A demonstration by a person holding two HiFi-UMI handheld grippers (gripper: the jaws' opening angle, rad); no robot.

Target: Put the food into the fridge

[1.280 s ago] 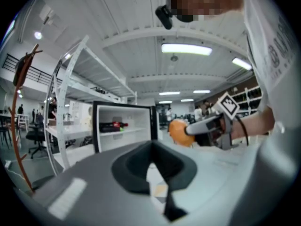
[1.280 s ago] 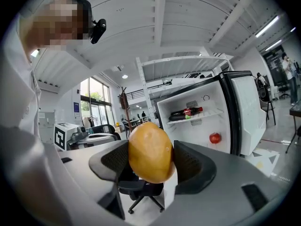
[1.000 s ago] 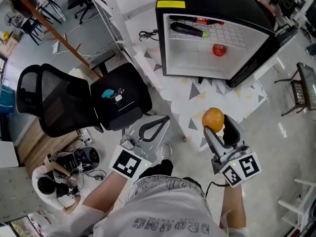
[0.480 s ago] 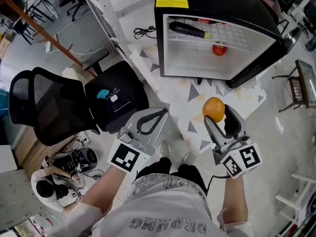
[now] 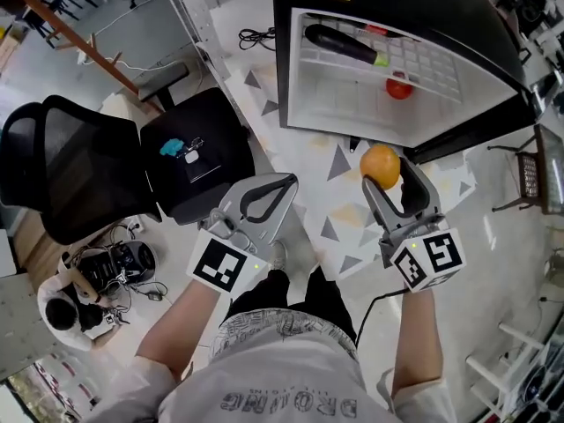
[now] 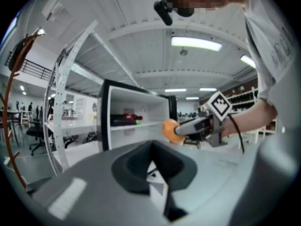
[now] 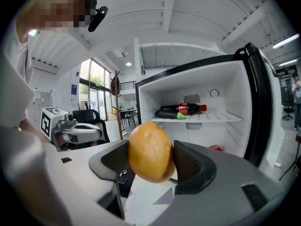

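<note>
Nearer the open fridge [image 5: 284, 69] than a second ago, both claws are shown. Head view: a round, smooth, yellow-orange fruit [image 5: 381, 165] is held at the tips of the right claw [image 5: 389, 180], just outside the fridge. Left gripper view: the left claw [image 6: 151, 149] is closed on nothing. Right gripper view: the fruit [image 7: 150, 150] is pinched between ribbed pads.

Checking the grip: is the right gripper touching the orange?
Touching. In the right gripper view, the right gripper has both jaws pressed against the orange.

The orange [image 5: 381, 165] is before the fridge [image 5: 423, 3], a bottle [image 5: 344, 47] inside it, the chair [image 5: 194, 161] at left.
</note>
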